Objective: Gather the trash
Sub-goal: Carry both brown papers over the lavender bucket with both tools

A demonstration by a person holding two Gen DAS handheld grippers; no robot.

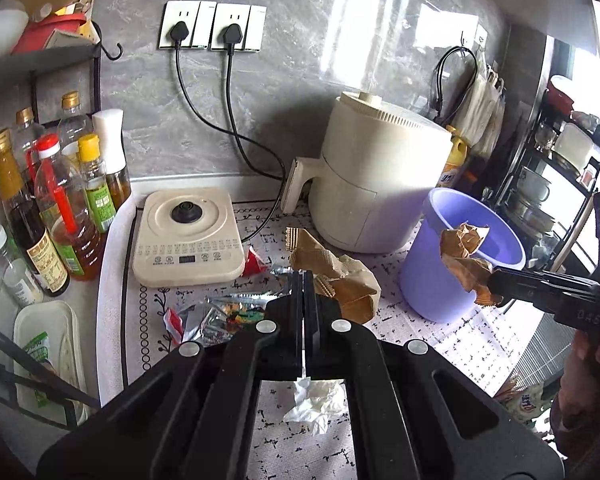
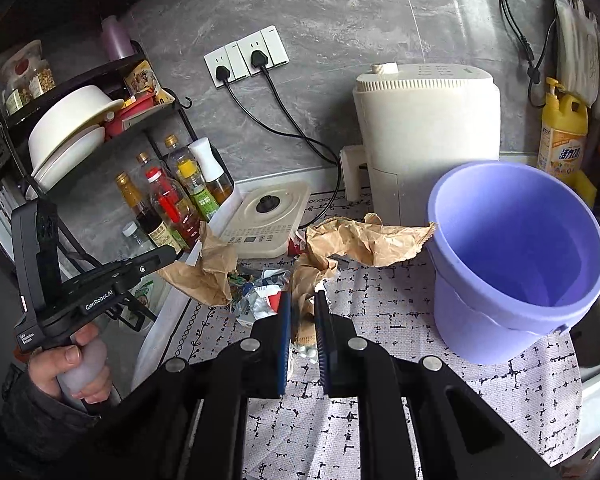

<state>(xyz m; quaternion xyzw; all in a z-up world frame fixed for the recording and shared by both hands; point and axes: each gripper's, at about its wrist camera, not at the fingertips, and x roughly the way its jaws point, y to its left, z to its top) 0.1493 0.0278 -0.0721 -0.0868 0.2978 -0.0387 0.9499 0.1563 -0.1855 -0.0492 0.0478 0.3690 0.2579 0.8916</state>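
Above the tabletop [image 2: 400, 320], mid-carry: left tongs [image 1: 303, 276] pinched shut on brown paper [image 2: 208, 276], right tongs [image 2: 303, 296] narrow on a second paper [image 1: 460, 256] near the bucket [image 2: 480, 320]. Next, probably: release both inside it. Wrappers [image 1: 220, 316] remain.
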